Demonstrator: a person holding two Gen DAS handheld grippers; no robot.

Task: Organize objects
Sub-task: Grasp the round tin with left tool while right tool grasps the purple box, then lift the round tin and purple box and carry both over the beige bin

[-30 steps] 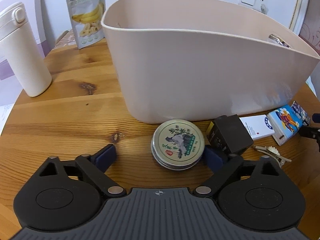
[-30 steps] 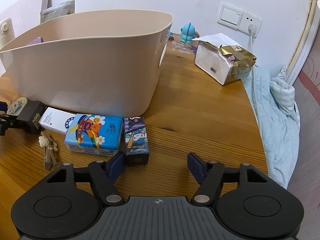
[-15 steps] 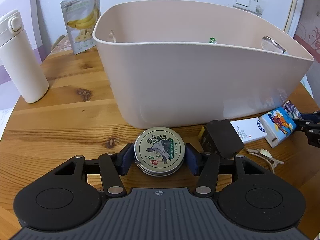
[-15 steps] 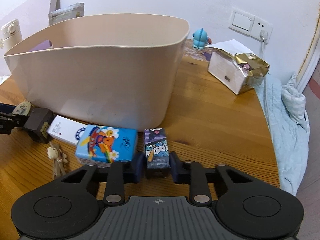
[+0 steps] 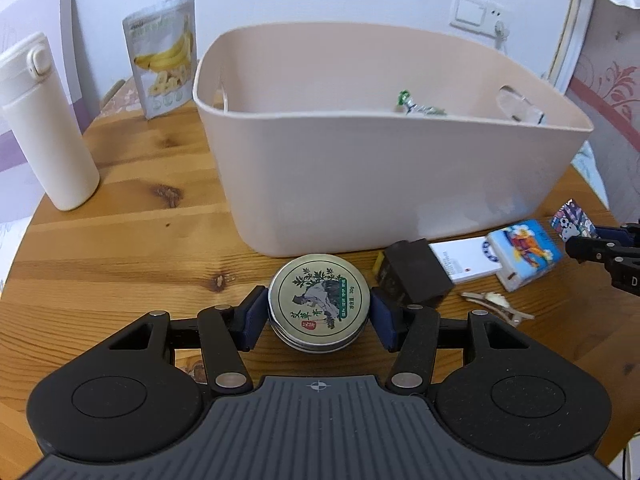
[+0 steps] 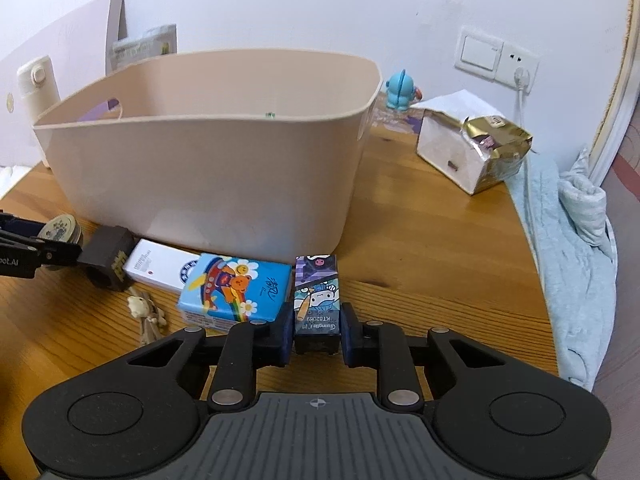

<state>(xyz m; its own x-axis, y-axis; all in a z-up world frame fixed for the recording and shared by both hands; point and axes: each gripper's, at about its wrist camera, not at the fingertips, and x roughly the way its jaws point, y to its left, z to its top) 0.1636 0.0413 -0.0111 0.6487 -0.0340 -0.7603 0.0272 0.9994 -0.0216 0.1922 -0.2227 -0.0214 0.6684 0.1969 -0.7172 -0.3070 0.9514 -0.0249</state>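
From the left wrist, the left gripper point(image 5: 319, 317) is clamping its blue pads on the rim of a flat round metal tin point(image 5: 318, 305) with a printed plant on its lid, the tin sitting just in front of the smooth beige plastic tub point(image 5: 384, 184) on the knotty wooden table point(image 5: 120, 240). This view alone is looking into the tub, where a green-tipped wrapper point(image 5: 416, 106) is lying, and is showing the white flask point(image 5: 44, 120) and the banana-chip pouch point(image 5: 162, 64) at the back. From the right wrist, the right gripper point(image 6: 315, 330) is pinching a small upright cartoon-printed box point(image 6: 317, 300); its jaws have just been closing and are now tight on the box's sides, beside a blue tissue pack point(image 6: 236, 286). Only this view is showing the torn gold-foil carton point(image 6: 472, 148), the blue figurine point(image 6: 399, 90) and the crumpled pale cloth point(image 6: 576, 232).
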